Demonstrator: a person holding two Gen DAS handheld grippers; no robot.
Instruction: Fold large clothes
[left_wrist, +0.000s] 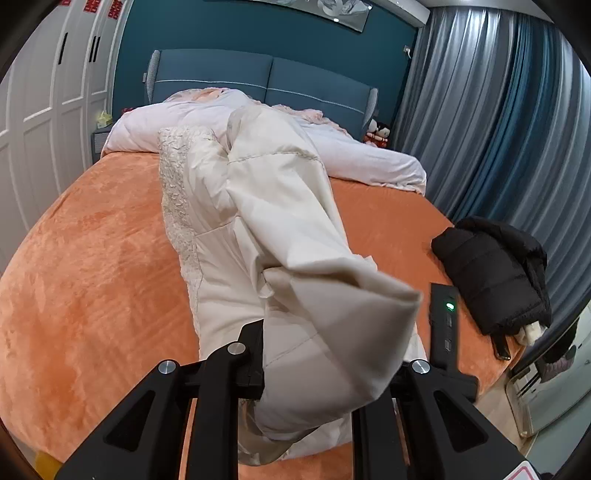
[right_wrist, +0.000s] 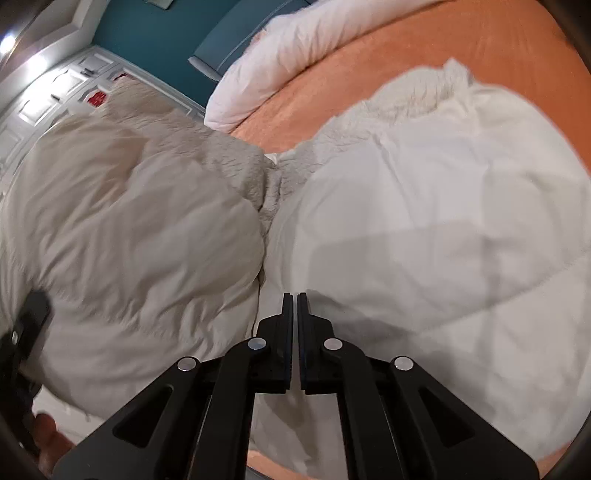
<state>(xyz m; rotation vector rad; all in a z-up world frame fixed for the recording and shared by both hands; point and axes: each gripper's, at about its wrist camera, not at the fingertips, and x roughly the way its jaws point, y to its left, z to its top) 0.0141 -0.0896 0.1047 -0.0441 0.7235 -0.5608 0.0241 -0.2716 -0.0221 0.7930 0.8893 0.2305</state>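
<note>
A cream puffer coat (left_wrist: 236, 206) with a fleece lining lies lengthwise on the orange bed (left_wrist: 85, 258). My left gripper (left_wrist: 332, 354) is shut on the coat's sleeve (left_wrist: 332, 314), which is lifted and fills the space between the fingers. In the right wrist view the coat (right_wrist: 424, 229) fills most of the frame, with the lifted sleeve part (right_wrist: 122, 221) at left. My right gripper (right_wrist: 295, 306) is shut and empty, just above the coat body. The other gripper's black body (right_wrist: 26, 332) shows at the left edge.
A folded black puffer jacket (left_wrist: 491, 273) lies at the bed's right edge. A black remote with a green light (left_wrist: 445, 321) lies beside it. A pale pink duvet (left_wrist: 332, 147) is heaped by the blue headboard (left_wrist: 258, 74). White wardrobes stand at left, grey curtains at right.
</note>
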